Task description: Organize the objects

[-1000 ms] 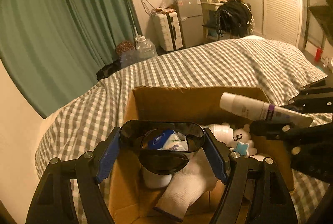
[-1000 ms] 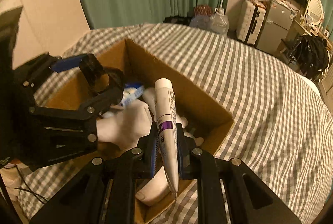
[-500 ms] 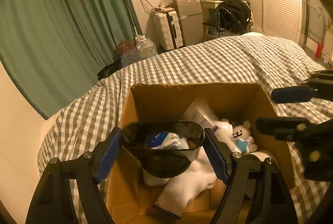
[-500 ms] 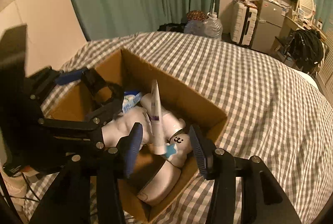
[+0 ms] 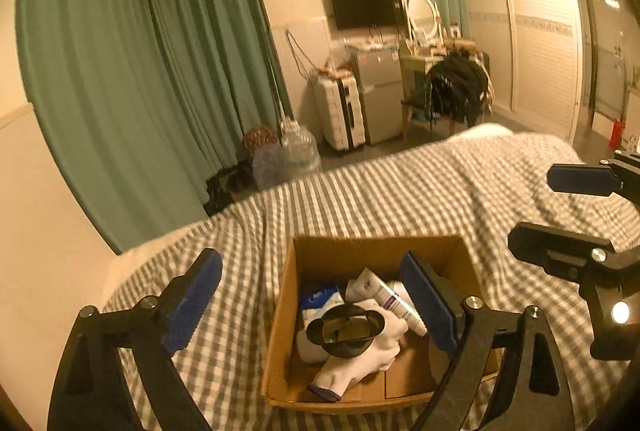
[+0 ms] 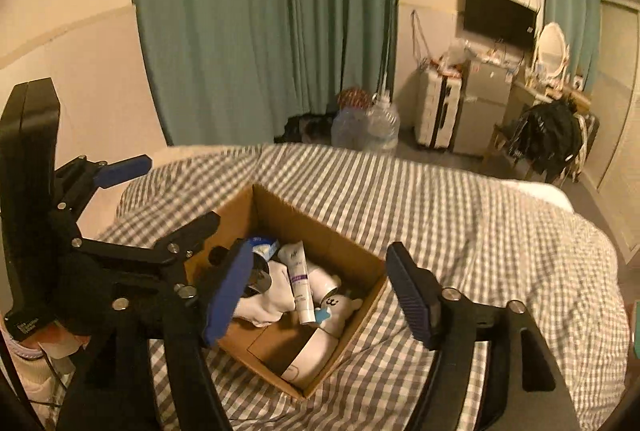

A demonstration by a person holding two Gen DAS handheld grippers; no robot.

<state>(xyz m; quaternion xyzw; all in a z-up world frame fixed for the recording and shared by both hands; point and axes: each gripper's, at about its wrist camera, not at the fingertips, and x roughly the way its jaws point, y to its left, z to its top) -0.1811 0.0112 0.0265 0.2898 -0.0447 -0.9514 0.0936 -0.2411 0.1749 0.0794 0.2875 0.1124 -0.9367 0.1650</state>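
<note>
Both tools have just been opening with nothing between the blue pads; left gripper (image 5: 312, 305) and right gripper (image 6: 318, 291) gape over the cardboard box (image 5: 280, 343) at lower centre; tube (image 6: 299, 281) and sunglasses (image 5: 345, 329) lie inside; I'd pull straight up, clear of the rim.

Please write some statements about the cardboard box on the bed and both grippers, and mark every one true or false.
1. The brown cardboard box stands on the grey-and-white checked bedcover. True.
2. The white tube with a purple band is clamped in the right gripper. False: it lies inside the box, and the right gripper's jaws, which have just been opening, hold nothing.
3. The dark sunglasses rest on the white sock in the box. True.
4. The left gripper is shut. False: its jaws stand wide apart, having just been opening, with nothing between them.
5. The box is empty. False: it holds several items.
</note>
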